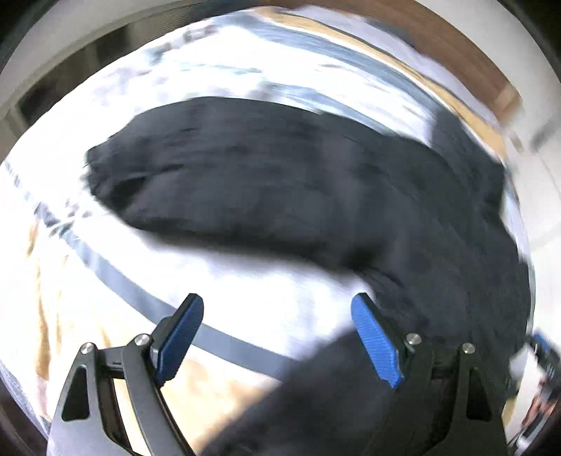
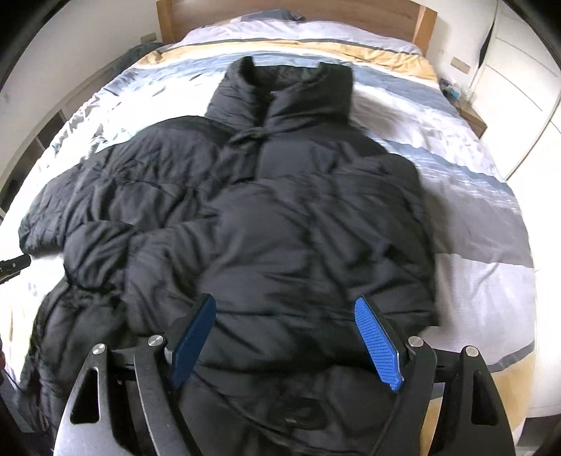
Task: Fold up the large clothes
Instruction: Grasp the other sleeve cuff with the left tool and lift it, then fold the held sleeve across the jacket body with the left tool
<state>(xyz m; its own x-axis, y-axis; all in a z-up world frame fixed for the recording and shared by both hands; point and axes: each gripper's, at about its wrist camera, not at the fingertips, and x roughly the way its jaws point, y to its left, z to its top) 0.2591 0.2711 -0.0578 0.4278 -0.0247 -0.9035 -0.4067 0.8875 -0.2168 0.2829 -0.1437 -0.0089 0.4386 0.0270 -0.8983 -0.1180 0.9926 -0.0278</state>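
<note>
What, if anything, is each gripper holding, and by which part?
Nothing. The left gripper and right gripper are both open, above the jacket.

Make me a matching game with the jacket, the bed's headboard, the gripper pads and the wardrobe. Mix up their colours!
Things:
1. puffy jacket
2. headboard
3. gripper pads
4. wardrobe

Colours:
A. white
B. blue
C. black
D. brown wood

Pairs: 1-C, 2-D, 3-B, 4-A
</note>
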